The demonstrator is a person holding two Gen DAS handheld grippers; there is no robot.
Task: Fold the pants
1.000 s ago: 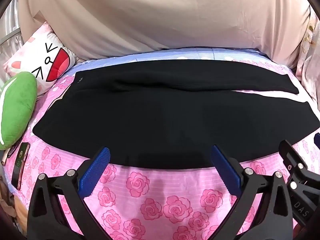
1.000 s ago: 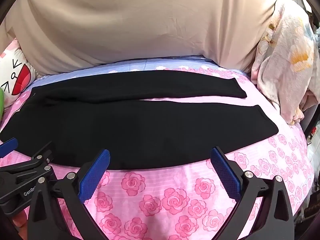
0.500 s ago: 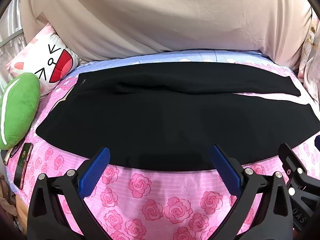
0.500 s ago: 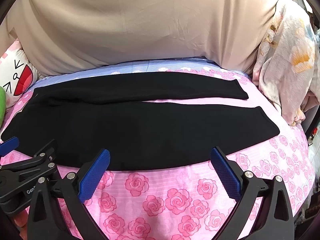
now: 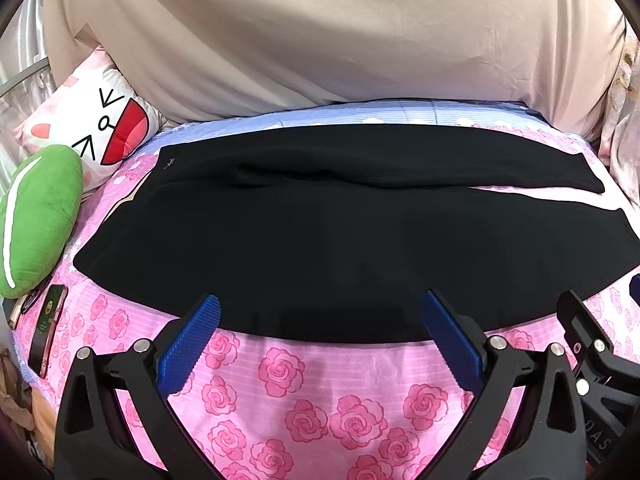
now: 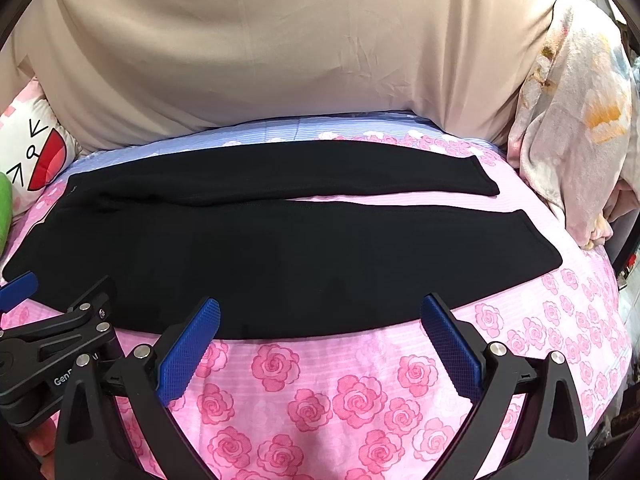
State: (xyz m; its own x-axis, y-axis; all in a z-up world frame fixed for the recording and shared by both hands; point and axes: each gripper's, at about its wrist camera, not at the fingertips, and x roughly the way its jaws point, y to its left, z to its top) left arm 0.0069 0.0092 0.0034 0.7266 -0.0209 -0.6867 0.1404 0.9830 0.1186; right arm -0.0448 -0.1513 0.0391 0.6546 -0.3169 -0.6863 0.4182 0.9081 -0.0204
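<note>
Black pants (image 5: 340, 232) lie flat across a bed with a pink rose sheet (image 5: 304, 392), waist at the left, both legs running right; they also show in the right wrist view (image 6: 280, 248). The far leg ends at a cuff (image 6: 486, 184), the near leg at a cuff (image 6: 540, 244). My left gripper (image 5: 320, 314) is open and empty, its blue pads just over the near edge of the pants. My right gripper (image 6: 320, 314) is open and empty, beside the left one, at the same near edge.
A white cartoon-face pillow (image 5: 92, 128) and a green plush (image 5: 36, 216) sit at the left. A phone (image 5: 46, 328) lies at the bed's left edge. A beige cloth (image 5: 320, 32) covers the back. A floral blanket (image 6: 576, 120) hangs at the right.
Both grippers have drawn back and risen slightly; the pants sit a little lower in both views. The pants have not moved on the bed.
</note>
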